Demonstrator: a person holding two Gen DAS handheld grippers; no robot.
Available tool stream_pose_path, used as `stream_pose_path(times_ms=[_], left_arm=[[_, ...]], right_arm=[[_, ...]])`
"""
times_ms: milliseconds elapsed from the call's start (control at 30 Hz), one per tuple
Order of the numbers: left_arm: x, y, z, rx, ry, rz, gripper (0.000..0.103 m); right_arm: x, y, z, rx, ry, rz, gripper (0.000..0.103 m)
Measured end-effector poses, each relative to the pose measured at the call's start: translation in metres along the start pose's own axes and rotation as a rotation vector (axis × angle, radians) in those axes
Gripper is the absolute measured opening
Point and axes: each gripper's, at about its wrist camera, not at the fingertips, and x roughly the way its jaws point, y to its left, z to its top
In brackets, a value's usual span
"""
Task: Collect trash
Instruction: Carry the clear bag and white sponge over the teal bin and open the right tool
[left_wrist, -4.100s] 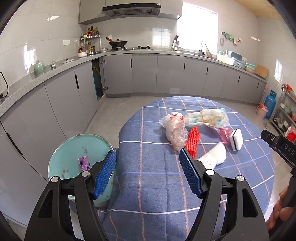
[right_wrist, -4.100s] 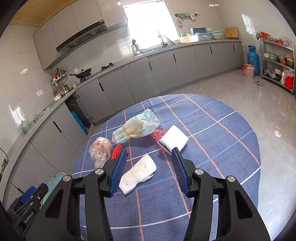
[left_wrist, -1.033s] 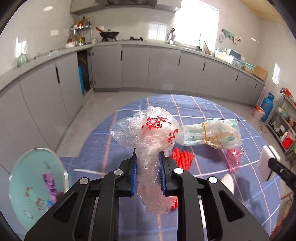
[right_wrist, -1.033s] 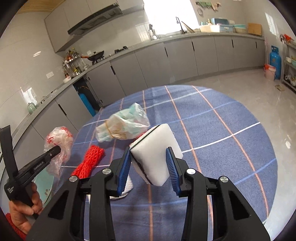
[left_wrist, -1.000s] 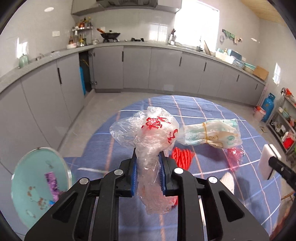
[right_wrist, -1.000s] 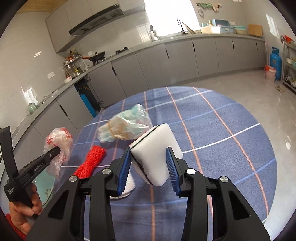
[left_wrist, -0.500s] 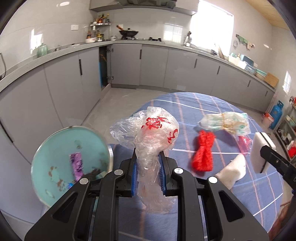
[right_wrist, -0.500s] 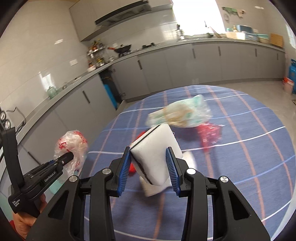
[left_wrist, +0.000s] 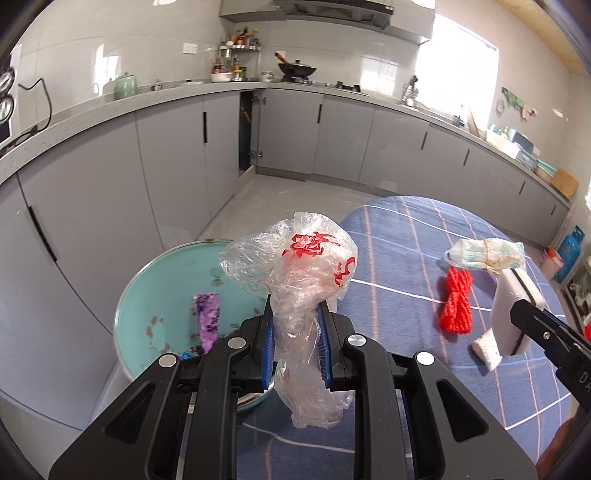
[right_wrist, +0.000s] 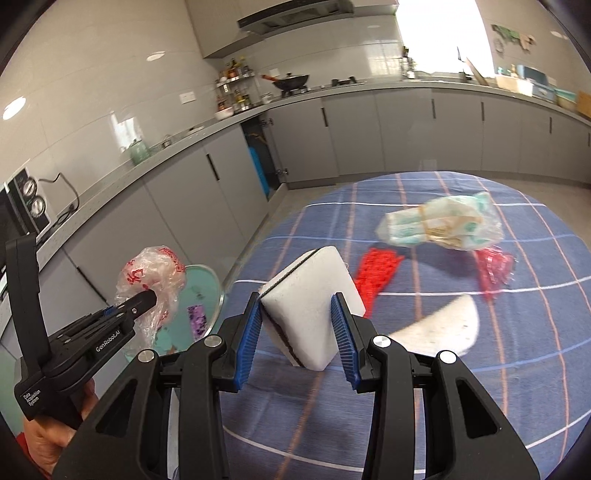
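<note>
So your left tongs (left_wrist: 295, 345) are clamped tight on a crumpled clear plastic bag (left_wrist: 303, 269) with red print, the blue pads squeezing its neck while the puffy top sticks up above them and a tail hangs below. Your right tongs (right_wrist: 298, 334) are gripping a white sponge (right_wrist: 314, 295) with a dark scrub layer, held tilted on one corner between the pads.

Taking the teal trash bin (left_wrist: 166, 291) as the landmark: your bag hangs right at its near rim, partly over the opening in the left wrist view. Inside the bin you've got a purple wrapper (left_wrist: 207, 314) lying on the bottom plus some small bits. The bin sits on the floor just left of the round counter (left_wrist: 406, 251) with the blue checked cloth.

Further right of the bin, on the cloth, there's a red mesh net (left_wrist: 457, 306), then a bundled pack of pale green-and-white packaging (right_wrist: 441, 223) behind it, a scrap of red plastic (right_wrist: 493, 267) and a white rolled piece (right_wrist: 441, 326) nearest you. Your sponge hovers above that stuff, well right of the bin. Grey kitchen cabinets (left_wrist: 343, 140) run behind everything.
</note>
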Motion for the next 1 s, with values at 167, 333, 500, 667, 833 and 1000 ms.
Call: stream_pose_path(times_ms=[167,333,500,667,833,1000], left_arm=[[-0.006,0.022,0.0,-0.028,-0.009,0.029,0.021],[-0.007,0.043,0.001,-0.061,-0.009,0.059,0.021],[-0.007,0.058,0.001,-0.089,-0.005,0.077,0.021],[-0.005,0.068,0.002,-0.109,0.002,0.088,0.021],[-0.002,0.077,0.005,-0.125,0.007,0.091,0.021],[0.003,0.082,0.008,-0.127,0.009,0.102,0.021]], right_arm=[[0.008,0.024,0.001,-0.023,0.01,0.039,0.039],[0.014,0.05,0.0,-0.067,0.017,0.08,0.039],[0.021,0.077,0.002,-0.108,0.021,0.118,0.039],[0.031,0.097,0.007,-0.127,0.03,0.146,0.039],[0.043,0.115,0.006,-0.142,0.044,0.154,0.039],[0.057,0.129,0.008,-0.151,0.057,0.171,0.039]])
